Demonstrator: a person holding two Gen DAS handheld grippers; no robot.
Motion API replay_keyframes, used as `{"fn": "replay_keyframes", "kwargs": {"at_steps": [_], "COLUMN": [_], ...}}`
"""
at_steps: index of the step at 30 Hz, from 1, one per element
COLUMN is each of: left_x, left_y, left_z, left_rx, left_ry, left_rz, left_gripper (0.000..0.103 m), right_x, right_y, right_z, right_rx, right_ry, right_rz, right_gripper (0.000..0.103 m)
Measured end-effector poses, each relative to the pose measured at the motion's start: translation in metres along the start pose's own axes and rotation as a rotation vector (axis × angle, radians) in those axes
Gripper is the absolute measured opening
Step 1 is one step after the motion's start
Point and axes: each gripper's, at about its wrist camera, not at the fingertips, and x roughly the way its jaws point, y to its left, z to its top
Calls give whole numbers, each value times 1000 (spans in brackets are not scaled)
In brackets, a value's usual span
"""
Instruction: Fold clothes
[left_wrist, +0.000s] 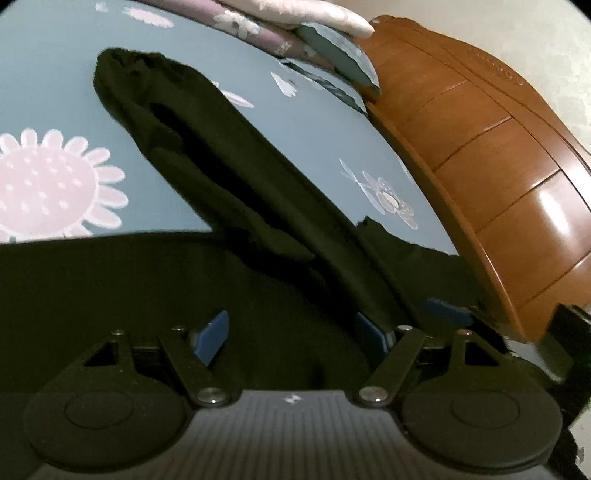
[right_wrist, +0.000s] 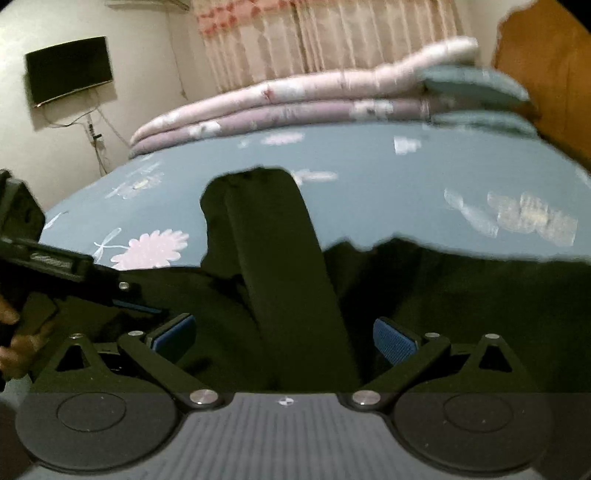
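Left wrist view: a black garment (left_wrist: 236, 206) is seen spread on the blue flowered bedsheet (left_wrist: 66, 81), with one long narrow part, a sleeve or a leg, stretched away from the wooden headboard (left_wrist: 491, 155) side toward the folded quilts (left_wrist: 258, 18). The garment's wide body lies nearest both grippers and runs under them. The left gripper (left_wrist: 295, 332) is held wide, blue pads (left_wrist: 212, 336) well apart, black cloth lying between and below them; whether any cloth is pinched cannot be told, nothing looks clamped. In the right wrist view the right gripper (right_wrist: 284, 336) is likewise spread wide over the same garment, the long strip running up between its pads (right_wrist: 393, 341) without being closed on. The left tool and a person's hand (right_wrist: 14, 332) are seen at that view's left edge. The fabric is judged soft, limp and light, with wrinkles and rumpled edges near the headboard side; it would be expected to sag and bunch when lifted, not slide stiffly. A hold is best taken at an edge or corner of the wide body, or at the strip's far end, pinching one layer cleanly. Fold stage cannot be settled from these views.
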Motion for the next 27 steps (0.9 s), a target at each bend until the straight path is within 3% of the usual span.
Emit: {"fn": "replay_keyframes", "kwargs": {"at_steps": [3,7,10,13,16,21,27], "left_x": [-1,0,2,4,6,7,8], "left_y": [-2,-6,-11,-14,-17,-18,-20], "left_z": [0,1,2,3,4,6,9], "left_rx": [12,16,20,7,-4,-29,-50], "left_ry": [14,20,24,33,36,51,73], "left_rz": [15,33,54,59,64,100,166], "left_gripper": [76,76,76,76,76,76,76], "right_x": [7,2,0,3,10,10,9], "right_y": [0,10,8,-8,-24,-18,-11], "right_z": [-7,-10,-8,-5,-2,2,-1], "right_rx": [56,28,-4,46,105,90,51], "right_ry": [25,14,-7,-21,-15,-58,-57], "right_rz": [76,215,183,159,189,256,264], "right_gripper": [103,103,103,103,103,103,103]}}
